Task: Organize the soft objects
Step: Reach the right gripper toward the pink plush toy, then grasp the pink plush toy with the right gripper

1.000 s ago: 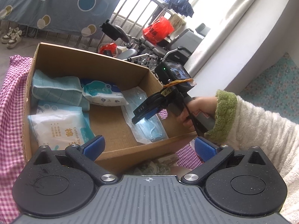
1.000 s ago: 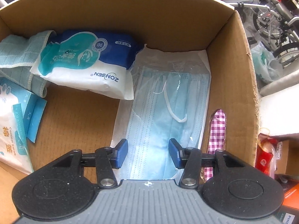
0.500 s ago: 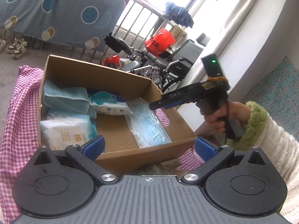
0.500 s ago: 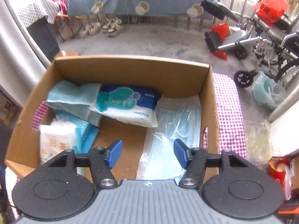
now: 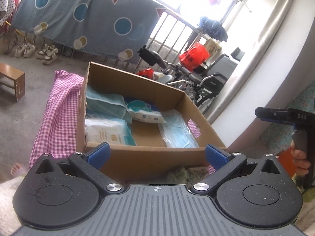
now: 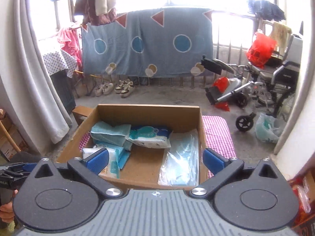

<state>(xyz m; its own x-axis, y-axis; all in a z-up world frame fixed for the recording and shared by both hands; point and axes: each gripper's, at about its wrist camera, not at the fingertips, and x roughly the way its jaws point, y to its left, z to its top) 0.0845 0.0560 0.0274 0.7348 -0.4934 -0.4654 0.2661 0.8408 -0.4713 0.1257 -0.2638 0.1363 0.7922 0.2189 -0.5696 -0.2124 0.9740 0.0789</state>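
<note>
At the bottom of each wrist view, the left gripper (image 5: 156,155) is spread wide and empty, while the right gripper (image 6: 155,158) is opening, nothing between its jaws. Beyond, mid-frame, a cardboard box (image 6: 146,112) is seen holding a mask packet (image 6: 180,160), wipes (image 6: 149,136) and a folded cloth (image 6: 110,132).

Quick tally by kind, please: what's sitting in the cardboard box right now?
Folded teal cloth: 1
Wet wipes pack: 1
Cotton swab pack: 1
Bagged face masks: 1
Total in the cardboard box: 4
</note>
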